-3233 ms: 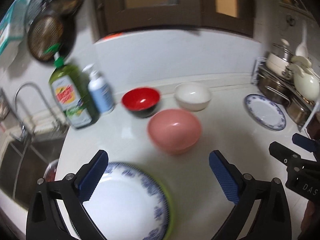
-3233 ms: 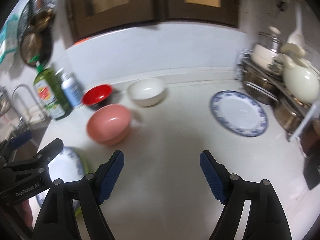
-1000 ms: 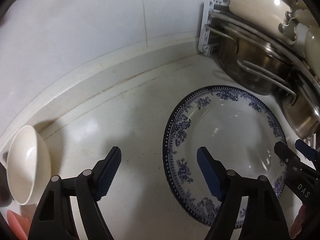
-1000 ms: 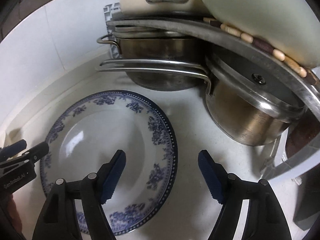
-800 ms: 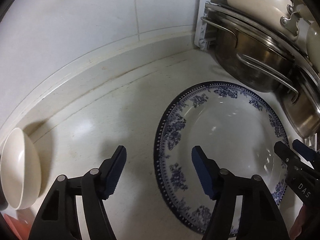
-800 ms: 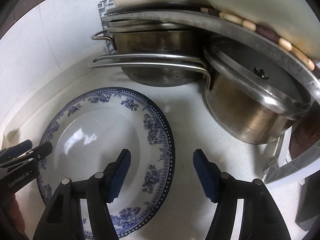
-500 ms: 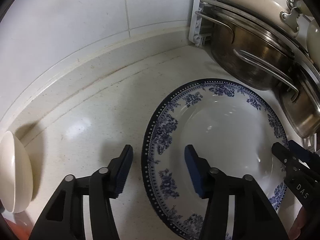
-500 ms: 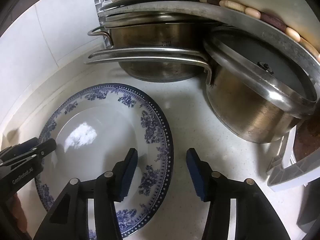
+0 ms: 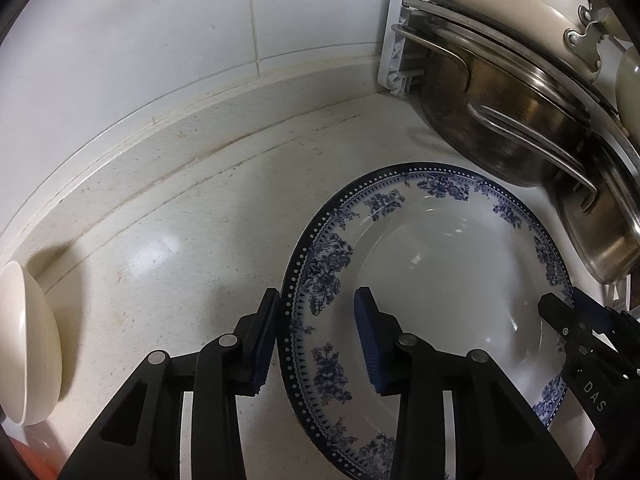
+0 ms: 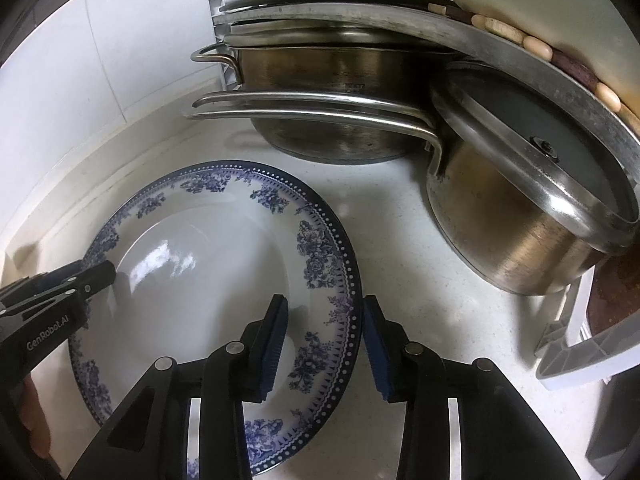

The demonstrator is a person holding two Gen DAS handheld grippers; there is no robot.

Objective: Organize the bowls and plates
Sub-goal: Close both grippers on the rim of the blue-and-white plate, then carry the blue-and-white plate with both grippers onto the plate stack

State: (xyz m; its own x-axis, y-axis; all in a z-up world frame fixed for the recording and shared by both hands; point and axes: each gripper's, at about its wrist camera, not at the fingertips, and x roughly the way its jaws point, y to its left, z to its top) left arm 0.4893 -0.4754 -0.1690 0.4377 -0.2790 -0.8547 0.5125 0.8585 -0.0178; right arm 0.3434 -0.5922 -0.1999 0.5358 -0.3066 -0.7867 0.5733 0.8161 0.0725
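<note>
Both my hand-held grippers have narrowed: left hand-held gripper [image 9: 316,336] and right hand-held gripper [image 10: 324,340] now straddle opposite rims of the blue plate [image 10: 208,280], part apart, not clamped yet. Plate sits on the counter [image 9: 180,240] beside the pots [image 10: 520,220]. Squeeze and lift likely next.

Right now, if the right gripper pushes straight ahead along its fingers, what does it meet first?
The right gripper straddles the blue-and-white floral plate's rim; beyond that, probably bare counter, then the steel pots, though depth is unclear.
</note>
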